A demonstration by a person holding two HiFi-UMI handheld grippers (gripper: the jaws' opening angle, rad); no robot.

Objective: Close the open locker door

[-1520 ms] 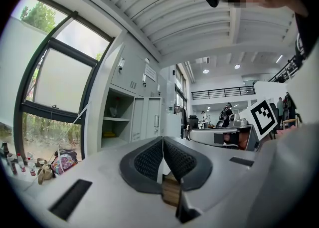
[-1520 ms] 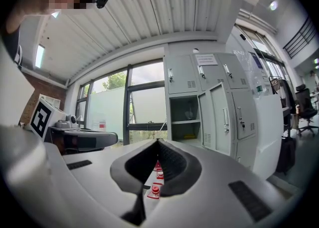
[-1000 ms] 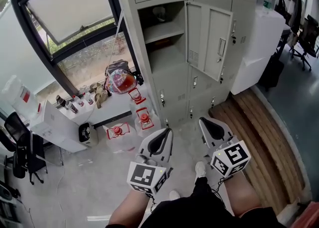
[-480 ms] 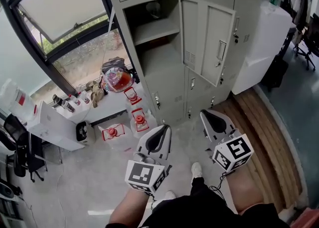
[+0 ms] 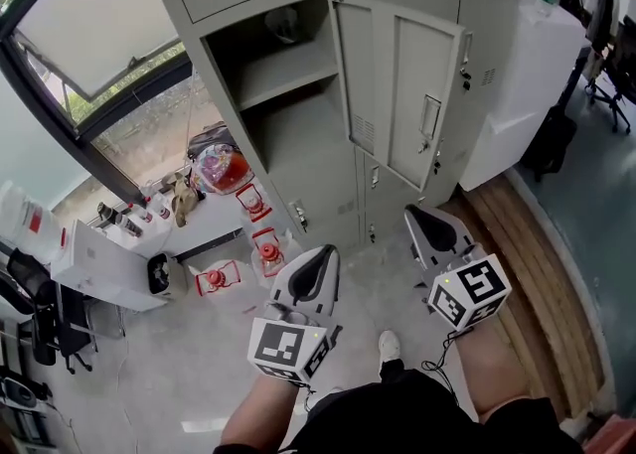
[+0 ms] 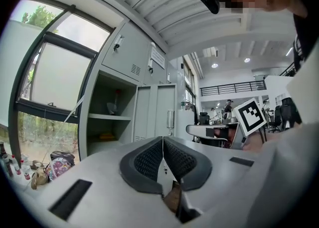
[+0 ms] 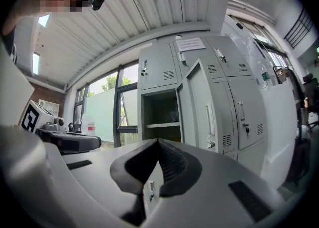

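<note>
Locker door (image 5: pixel 397 94) (open) well ahead of right tool (image 5: pixel 425 222).

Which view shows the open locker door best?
The head view: the whole open locker door is seen, with its handle clear. The right gripper view shows it obliquely, its bottom hidden. The left gripper view shows it small and far.

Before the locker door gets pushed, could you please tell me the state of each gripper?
Left gripper: closed, holding nothing.
Right gripper: closed, holding nothing.
</note>
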